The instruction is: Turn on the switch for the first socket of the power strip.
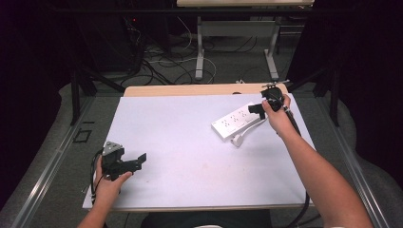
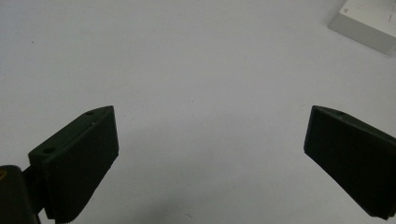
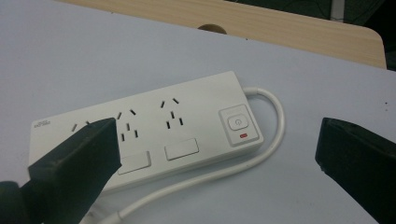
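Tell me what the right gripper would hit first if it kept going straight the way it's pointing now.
Most likely the white power strip: it lies directly ahead between the open jaws of the right gripper, near its switch end. The jaws hold nothing. Depth is hard to judge, so its white cable might touch first.

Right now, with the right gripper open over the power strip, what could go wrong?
1. The power strip lies loose on the table; a closing right gripper with wide-open jaws might push it askew rather than grip it.
2. The white cable loops beside the strip and could snag a jaw.
3. The switch sits at the cable end; a careless press might toggle it.
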The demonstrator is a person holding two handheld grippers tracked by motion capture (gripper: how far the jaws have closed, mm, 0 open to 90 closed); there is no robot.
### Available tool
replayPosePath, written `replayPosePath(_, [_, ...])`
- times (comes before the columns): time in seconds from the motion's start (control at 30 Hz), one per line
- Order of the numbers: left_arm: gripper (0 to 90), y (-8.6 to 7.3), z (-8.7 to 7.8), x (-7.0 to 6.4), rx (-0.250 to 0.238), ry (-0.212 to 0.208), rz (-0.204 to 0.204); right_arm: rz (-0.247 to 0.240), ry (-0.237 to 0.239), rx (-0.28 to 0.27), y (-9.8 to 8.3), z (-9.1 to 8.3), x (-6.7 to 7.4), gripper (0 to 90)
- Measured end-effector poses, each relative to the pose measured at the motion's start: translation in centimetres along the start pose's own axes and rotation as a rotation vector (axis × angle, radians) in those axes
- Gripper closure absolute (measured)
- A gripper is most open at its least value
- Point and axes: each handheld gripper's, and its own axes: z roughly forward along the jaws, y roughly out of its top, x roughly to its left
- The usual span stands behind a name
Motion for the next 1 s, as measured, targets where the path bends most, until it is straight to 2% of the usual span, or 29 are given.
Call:
replayPosePath(0.2, [3.1,0.0,0.0,0.0,-0.001,-0.002,-0.003,-0.047,0.009,-0.011,-0.5,-1.3,0.4,0.0])
replayPosePath(0.6, [3.0,0.0,-0.1,0.0,-0.005,-0.001,-0.008,-0.069,0.035,-0.058,-1.8,-3.6,0.5,0.0])
replayPosePath(1.0, [2.2,0.0,-0.1,0.0,-0.012,0.017,-0.014,-0.092,0.064,-0.096,-3.6,-5.5,0.8,0.0])
